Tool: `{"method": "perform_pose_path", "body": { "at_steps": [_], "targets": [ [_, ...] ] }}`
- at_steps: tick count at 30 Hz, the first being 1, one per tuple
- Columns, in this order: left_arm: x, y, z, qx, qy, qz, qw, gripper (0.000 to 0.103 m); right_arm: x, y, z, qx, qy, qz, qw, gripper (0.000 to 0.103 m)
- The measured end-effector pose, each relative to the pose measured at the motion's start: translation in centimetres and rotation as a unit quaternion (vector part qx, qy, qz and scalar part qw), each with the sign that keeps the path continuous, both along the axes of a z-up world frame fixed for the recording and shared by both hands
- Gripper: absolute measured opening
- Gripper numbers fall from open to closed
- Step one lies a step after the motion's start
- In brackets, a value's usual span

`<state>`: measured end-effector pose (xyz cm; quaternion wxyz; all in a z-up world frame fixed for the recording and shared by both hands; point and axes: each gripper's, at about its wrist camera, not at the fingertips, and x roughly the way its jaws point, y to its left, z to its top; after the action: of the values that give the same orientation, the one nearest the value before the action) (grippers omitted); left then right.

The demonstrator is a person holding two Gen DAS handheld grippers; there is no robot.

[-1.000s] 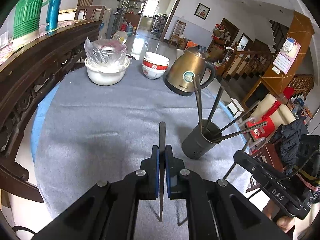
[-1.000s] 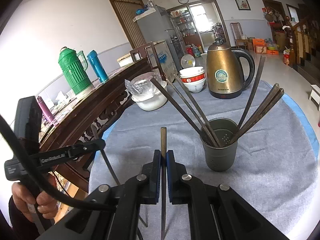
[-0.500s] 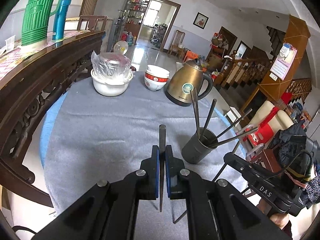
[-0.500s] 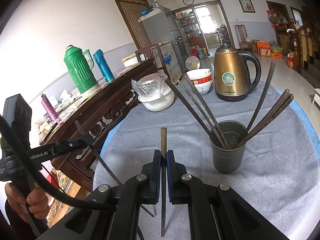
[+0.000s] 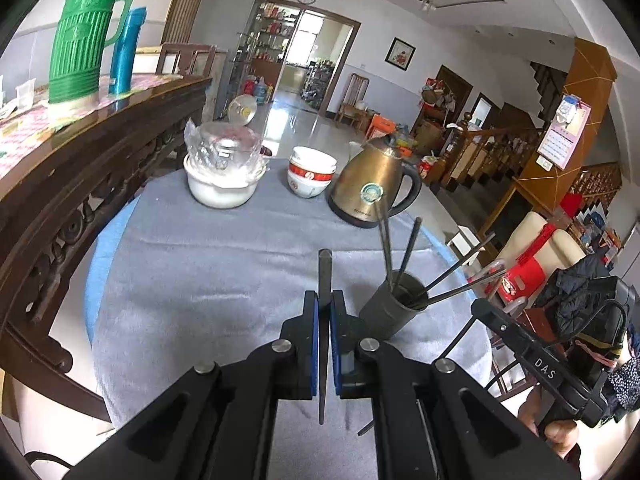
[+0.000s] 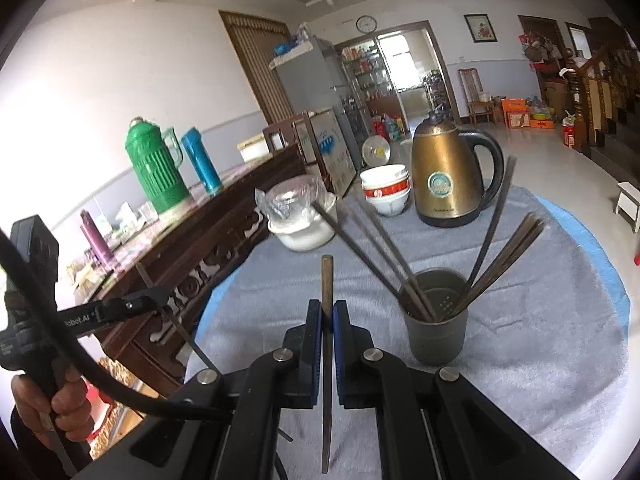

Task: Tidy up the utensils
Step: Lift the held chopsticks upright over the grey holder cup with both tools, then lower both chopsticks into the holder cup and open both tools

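My left gripper [image 5: 324, 312] is shut on a dark chopstick [image 5: 324, 272] that stands upright between its blue pads, above the grey tablecloth. My right gripper [image 6: 327, 316] is shut on a brown chopstick [image 6: 327, 280], also upright. A dark grey holder cup [image 5: 390, 314] with several chopsticks fanned out stands just right of the left gripper; it also shows in the right wrist view [image 6: 436, 328], right of and beyond the right gripper. The left gripper's arm [image 6: 116, 310] shows at the left of the right wrist view.
At the table's far side stand a gold kettle [image 5: 370, 184], stacked red-and-white bowls [image 5: 311, 172] and a white pot with wrapped glass [image 5: 222, 176]. A dark wooden sideboard [image 5: 80, 184] with a green thermos [image 5: 80, 36] runs along the left.
Both grippers have risen and drawn back from the table, each keeping its chopstick. The holder cup looks smaller and farther away in both views.
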<state>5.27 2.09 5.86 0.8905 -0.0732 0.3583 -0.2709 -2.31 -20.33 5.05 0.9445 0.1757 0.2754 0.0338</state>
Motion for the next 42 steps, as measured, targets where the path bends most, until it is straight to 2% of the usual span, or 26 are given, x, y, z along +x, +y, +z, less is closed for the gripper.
{"method": "perform_pose_path", "body": {
  "at_steps": [11, 18, 30, 35, 42],
  "targets": [
    [-1.8, -2.5, 3.2, -0.001, -0.049, -0.019, 0.9986, 0.005, -2.9, -2.8, 3.4, -0.021, -0.064, -0.050, 0.996, 0.006],
    [-2.4, -4.7, 5.8, -0.004, -0.086, -0.033, 0.9958, 0.005, -2.9, -4.5, 5.7, -0.032, -0.090, -0.075, 0.993, 0.006],
    [-1.8, -9.9, 9.8, -0.032, -0.168, -0.055, 0.9837, 0.005, -1.8, -6.0, 8.9, -0.075, -0.149, -0.135, 0.977, 0.006],
    [-1.3, -12.1, 10.3, -0.035, -0.196, -0.056, 0.9784, 0.005, -1.2, -6.7, 9.1, -0.080, -0.170, -0.163, 0.968, 0.006],
    [-0.5, -14.7, 8.7, -0.031, -0.201, -0.055, 0.9776, 0.005, 0.7, -7.4, 7.6, -0.085, -0.162, -0.180, 0.967, 0.006]
  ]
}}
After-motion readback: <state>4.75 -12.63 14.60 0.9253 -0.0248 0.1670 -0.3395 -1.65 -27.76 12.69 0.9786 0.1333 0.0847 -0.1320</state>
